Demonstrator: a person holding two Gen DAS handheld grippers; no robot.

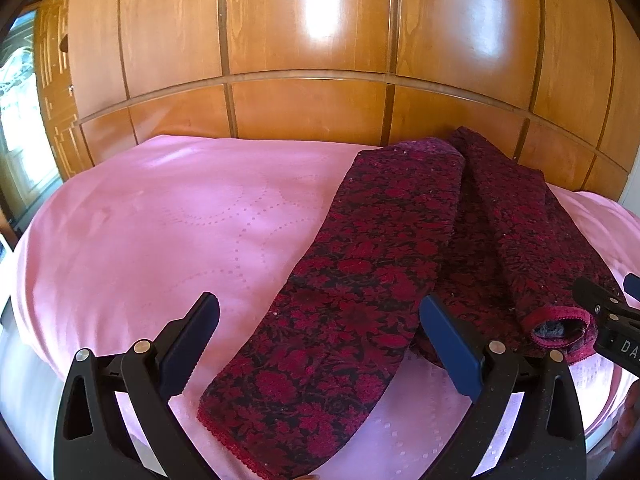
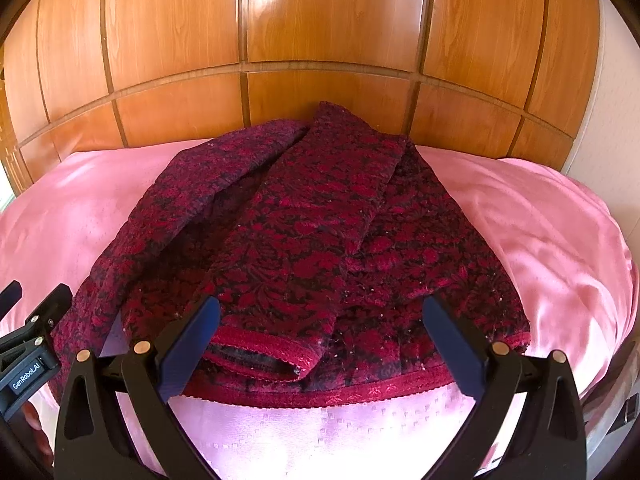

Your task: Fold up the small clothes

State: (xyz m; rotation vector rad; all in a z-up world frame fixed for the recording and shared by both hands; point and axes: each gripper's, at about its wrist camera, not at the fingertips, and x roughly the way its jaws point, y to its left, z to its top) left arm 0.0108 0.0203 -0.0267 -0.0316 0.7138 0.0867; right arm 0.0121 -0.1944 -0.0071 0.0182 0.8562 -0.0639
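Note:
A dark red floral knit garment lies on a pink bedspread. In the left wrist view one sleeve stretches toward me and a second sleeve's cuff lies at the right. My left gripper is open and empty just above the near sleeve. In the right wrist view the garment has a sleeve folded across its body, with the cuff near the hem. My right gripper is open and empty over the hem. Each gripper shows at the edge of the other's view.
A glossy wooden wardrobe stands right behind the bed. A window is at the far left. The pink bedspread extends to the right of the garment and drops off at the front edge.

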